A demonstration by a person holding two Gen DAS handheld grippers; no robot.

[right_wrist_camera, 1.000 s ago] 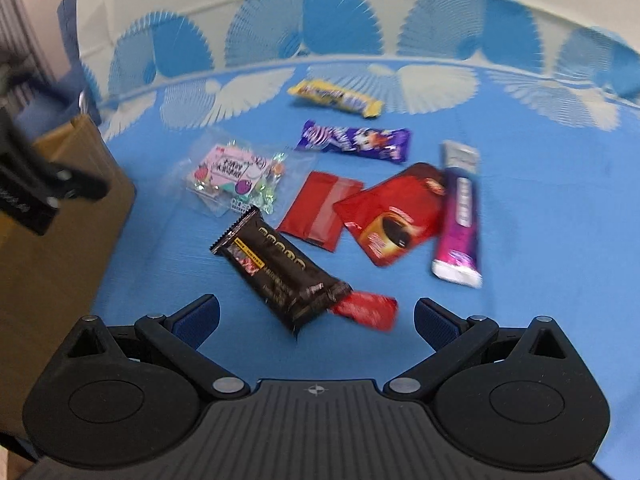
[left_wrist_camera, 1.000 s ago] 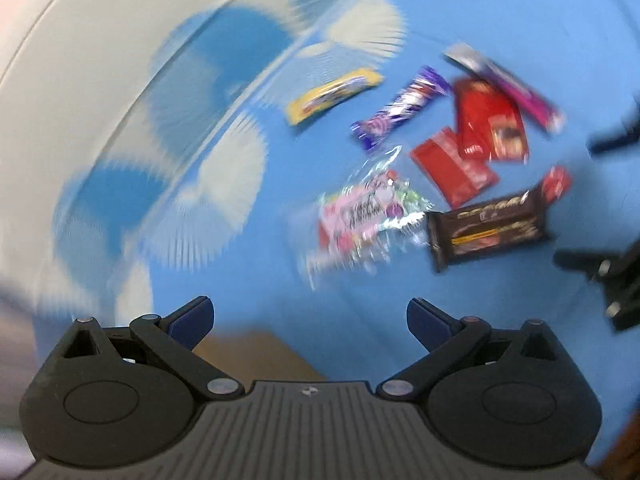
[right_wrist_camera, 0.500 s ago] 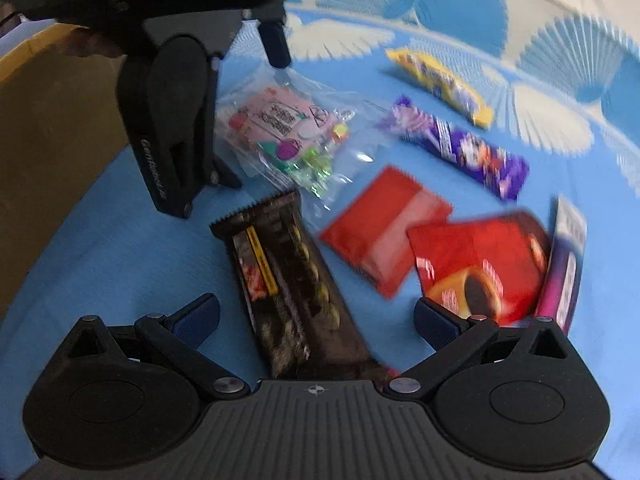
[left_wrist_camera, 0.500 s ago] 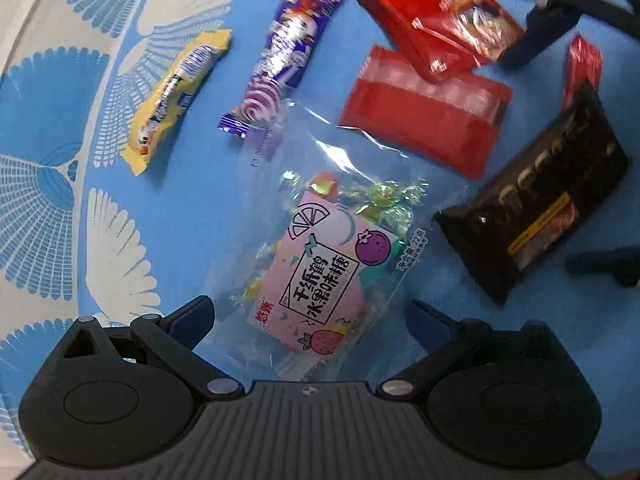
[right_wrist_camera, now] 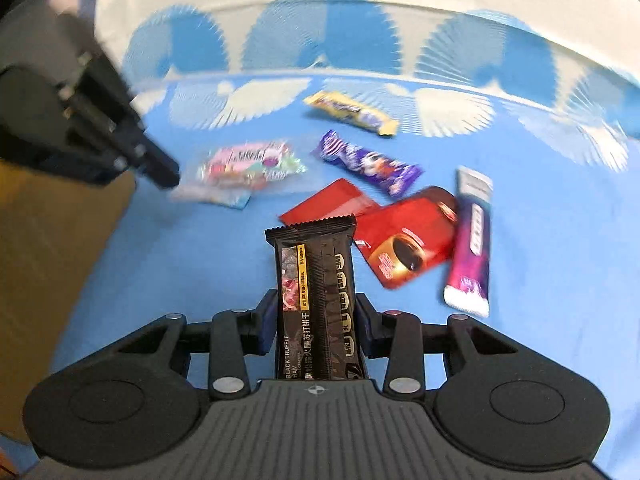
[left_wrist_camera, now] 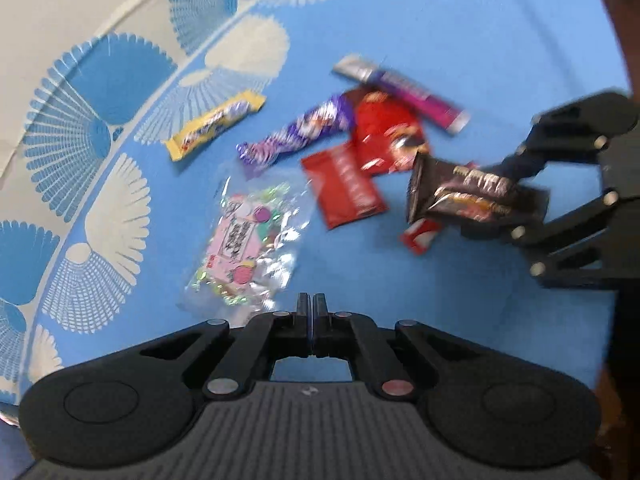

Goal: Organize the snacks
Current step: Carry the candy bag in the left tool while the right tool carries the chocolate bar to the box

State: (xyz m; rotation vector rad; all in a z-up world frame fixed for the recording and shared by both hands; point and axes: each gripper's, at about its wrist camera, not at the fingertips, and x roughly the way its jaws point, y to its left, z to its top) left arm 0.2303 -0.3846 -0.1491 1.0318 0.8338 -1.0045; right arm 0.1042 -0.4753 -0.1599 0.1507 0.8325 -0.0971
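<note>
Black cracker packet (right_wrist_camera: 316, 300) clamped between right hand-held gripper (right_wrist_camera: 316, 320) pads.

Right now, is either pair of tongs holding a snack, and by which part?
The right tongs clamp the black cracker pack across its lower half, pads on its long edges. The left tongs are shut with nothing visible between them.

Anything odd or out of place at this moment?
The left gripper has just closed fully, seemingly on nothing: the clear candy bag lies just ahead on the blue cloth. A pinched bag edge cannot be ruled out.
</note>
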